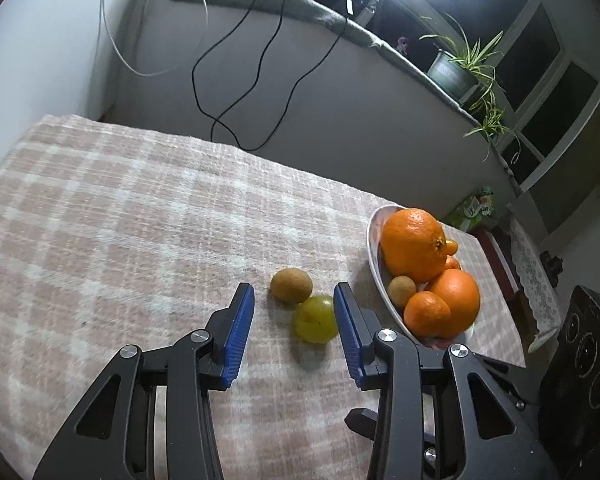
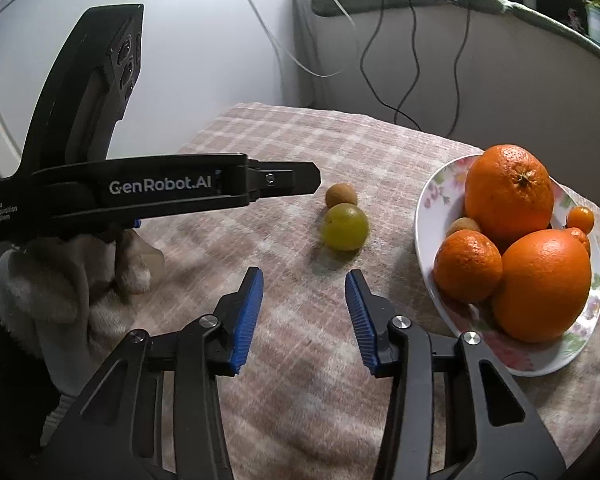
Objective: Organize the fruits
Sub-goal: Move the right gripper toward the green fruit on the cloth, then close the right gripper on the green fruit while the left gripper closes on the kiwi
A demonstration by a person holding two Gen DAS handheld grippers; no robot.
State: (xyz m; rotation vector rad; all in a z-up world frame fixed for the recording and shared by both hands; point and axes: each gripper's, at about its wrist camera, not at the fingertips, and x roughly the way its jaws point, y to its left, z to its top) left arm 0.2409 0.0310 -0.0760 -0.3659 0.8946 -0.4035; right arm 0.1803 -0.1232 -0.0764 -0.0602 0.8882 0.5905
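Fruit outside the plate is only two pieces: a green round fruit (image 1: 315, 319) and a small brown fruit (image 1: 291, 285), which lie on the checked cloth of the surface (image 1: 140, 216) and seem to touch each other. The green one is the nearer to both cameras, the brown one is just behind it.

The left claw (image 1: 294, 308) is wide open and holds nothing. The green fruit is already between its blue pads (image 1: 240, 332), close to the right one. If the claw closes from here, I think the right pad meets the fruit first and pushes it sideways, because the fruit is round and smooth. It may then roll over the soft cloth, or knock the brown fruit away. Too strong a squeeze may also bruise the soft skin.

The right claw (image 2: 304, 300) is also wide open and empty. It hovers near the same green fruit, so the two claws may collide if both go for it.

Beside the loose fruits, the flowered plate (image 2: 428, 208) already carries a high pile: a big orange (image 2: 508, 192) on top, another orange (image 2: 544, 284), a mandarin (image 2: 468, 266) and some small fruits. One more piece dropped on this heap may slide off, or make the top orange roll over the rim.
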